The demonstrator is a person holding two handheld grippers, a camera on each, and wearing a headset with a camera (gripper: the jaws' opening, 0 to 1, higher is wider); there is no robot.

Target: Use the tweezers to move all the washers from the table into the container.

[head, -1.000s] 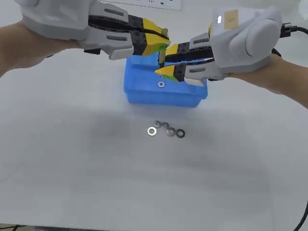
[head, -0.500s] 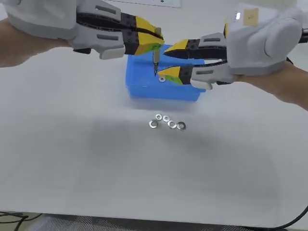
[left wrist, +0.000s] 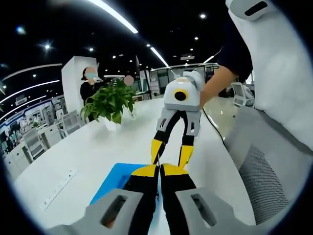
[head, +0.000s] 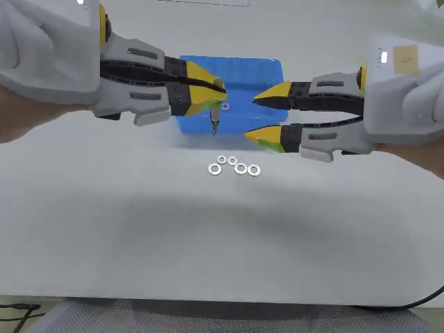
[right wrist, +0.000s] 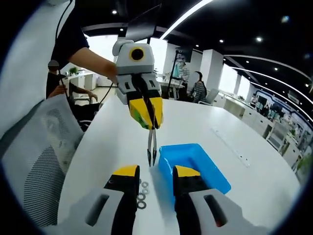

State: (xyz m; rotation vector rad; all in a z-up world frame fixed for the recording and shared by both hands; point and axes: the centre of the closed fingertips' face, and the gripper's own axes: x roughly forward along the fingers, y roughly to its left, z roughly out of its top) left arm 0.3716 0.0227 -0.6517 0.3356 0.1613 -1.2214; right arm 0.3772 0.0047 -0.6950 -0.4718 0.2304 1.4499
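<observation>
Several silver washers (head: 232,166) lie in a small cluster on the white table, just in front of the blue container (head: 253,73). One washer (head: 225,107) lies inside the container. My left gripper (head: 218,94) is shut on the tweezers (head: 214,121), which point down with their tips at the container's front wall, above the cluster. My right gripper (head: 258,114) is open, right of the tweezers, with nothing between its jaws. In the right gripper view the tweezers (right wrist: 151,144) hang from the left gripper (right wrist: 145,110) beside the container (right wrist: 198,164), with washers (right wrist: 142,193) below.
The white table (head: 208,236) stretches wide toward me. A mesh chair back (left wrist: 266,171) and a person's arm show behind the right gripper (left wrist: 172,147). A potted plant (left wrist: 110,100) stands at the table's far end.
The left gripper has carried the tweezers from above the container toward its front wall, nearer the washers. The right gripper has drawn away to the right, jaws wider apart.
</observation>
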